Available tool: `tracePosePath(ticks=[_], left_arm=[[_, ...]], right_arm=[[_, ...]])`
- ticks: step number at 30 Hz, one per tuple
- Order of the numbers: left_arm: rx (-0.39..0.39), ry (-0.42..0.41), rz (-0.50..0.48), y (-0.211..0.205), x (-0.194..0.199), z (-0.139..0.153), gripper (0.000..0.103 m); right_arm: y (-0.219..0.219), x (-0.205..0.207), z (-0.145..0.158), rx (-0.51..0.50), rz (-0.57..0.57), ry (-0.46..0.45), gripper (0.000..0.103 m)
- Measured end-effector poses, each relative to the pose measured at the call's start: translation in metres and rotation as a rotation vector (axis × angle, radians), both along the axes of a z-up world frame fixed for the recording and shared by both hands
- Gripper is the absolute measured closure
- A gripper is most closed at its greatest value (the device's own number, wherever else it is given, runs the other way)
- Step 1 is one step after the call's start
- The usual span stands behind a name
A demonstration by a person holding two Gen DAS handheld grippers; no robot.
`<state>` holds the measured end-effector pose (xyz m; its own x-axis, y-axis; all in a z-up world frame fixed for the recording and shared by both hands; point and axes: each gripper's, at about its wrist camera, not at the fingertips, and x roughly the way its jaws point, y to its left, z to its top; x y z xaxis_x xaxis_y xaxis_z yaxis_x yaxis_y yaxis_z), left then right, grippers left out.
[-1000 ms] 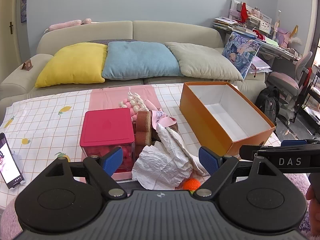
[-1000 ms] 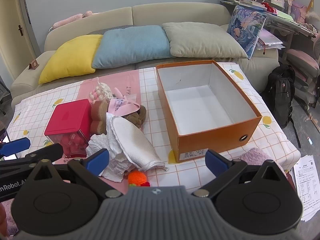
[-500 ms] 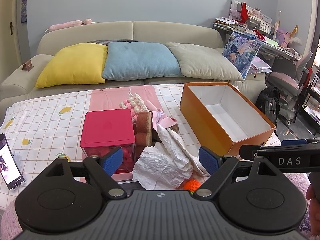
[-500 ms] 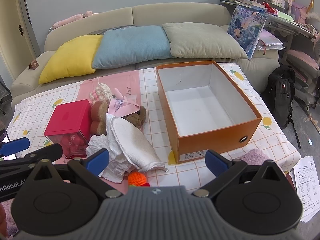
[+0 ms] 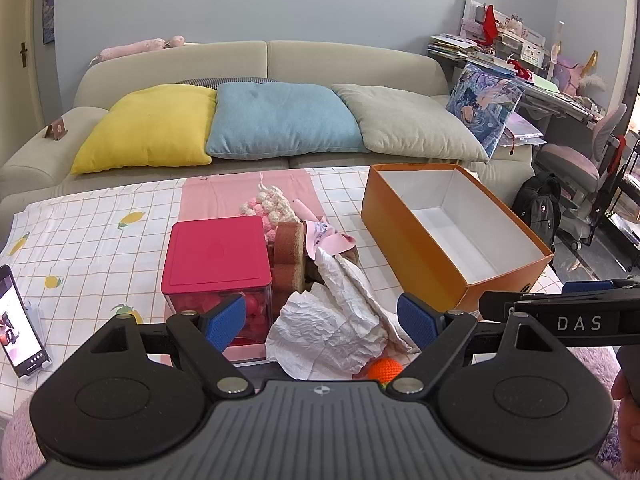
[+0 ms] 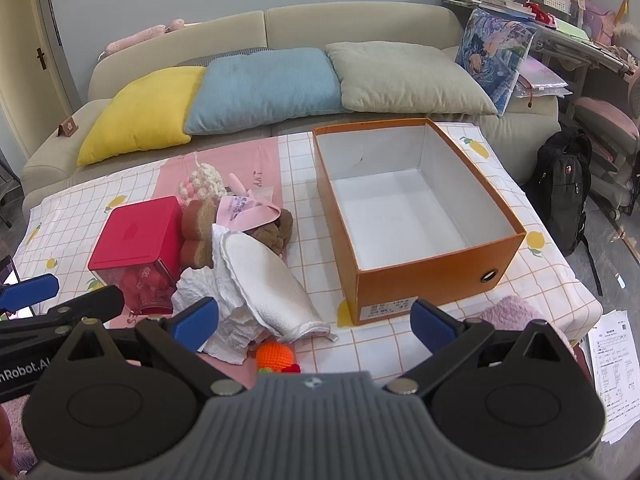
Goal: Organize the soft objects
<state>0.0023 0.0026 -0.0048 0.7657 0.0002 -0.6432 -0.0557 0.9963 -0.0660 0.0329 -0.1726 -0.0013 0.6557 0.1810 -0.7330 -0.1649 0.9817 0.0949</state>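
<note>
Box, orange card with a white inside, stands open and holds nothing on the checked worktop; taken as landmark. Likely stiff and light, and it probably needs no handling.

Soft heap lies just left of box, apart from it across a strip of bare cloth.

Largest piece: white towel, folded, draped over the near side of the heap toward the tools. Judged light and limp; a pinch on the thick folded edge should lift it whole, though the loose end will likely trail.

Beneath it, crumpled white paper or thin cloth; can't tell which. Very light, crushes easily, any raised ridge would serve as a hold.

Brown plush toy behind the towel, further left of box, with a pink ribbon or tag across it. Squashy; take the body, not the ribbon.

Pink-and-cream knitted bobble piece at the back of the heap. Stretchy; may snag.

Red-lidded clear container at the far left of the heap, touching the plush. Rigid, probably not a soft item.

Small orange crochet ball nearest the tools, front-left of box. Light, may roll; grip across its middle.

Left tool: pads wide apart, holding nothing, near heap. Right tool: likewise apart and holding nothing.
</note>
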Motion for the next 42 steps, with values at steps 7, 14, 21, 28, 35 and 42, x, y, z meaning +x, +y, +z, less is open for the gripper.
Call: tracePosePath(ticks=[7,14,21,28,35,42], left_arm=[[-0.001,0.001,0.000,0.0028,0.0017,-0.0022,0.003],[-0.002,0.002,0.001,0.0027,0.0019,-0.0022,0.003],[-0.002,0.003,0.001,0.0027,0.0018,-0.0020,0.003],[-0.003,0.003,0.001,0.0027,0.0019,-0.0019,0.003],[-0.003,0.004,0.001,0.0027,0.0020,-0.0019,0.003],[-0.003,0.005,0.000,0.0029,0.0022,-0.0021,0.003]], right_arm=[[0.0005,-0.0012,-0.0035,0.001,0.001,0.004,0.003],[0.0011,-0.0005,-0.0055,0.000,0.003,0.009,0.003],[0.0019,-0.0009,-0.0054,-0.001,0.005,0.016,0.003],[0.0023,0.0005,-0.0059,-0.001,0.007,0.024,0.003],[0.0026,0.0003,-0.0069,-0.001,0.008,0.029,0.003],[0.0029,0.0006,-0.0072,-0.002,0.009,0.033,0.003]])
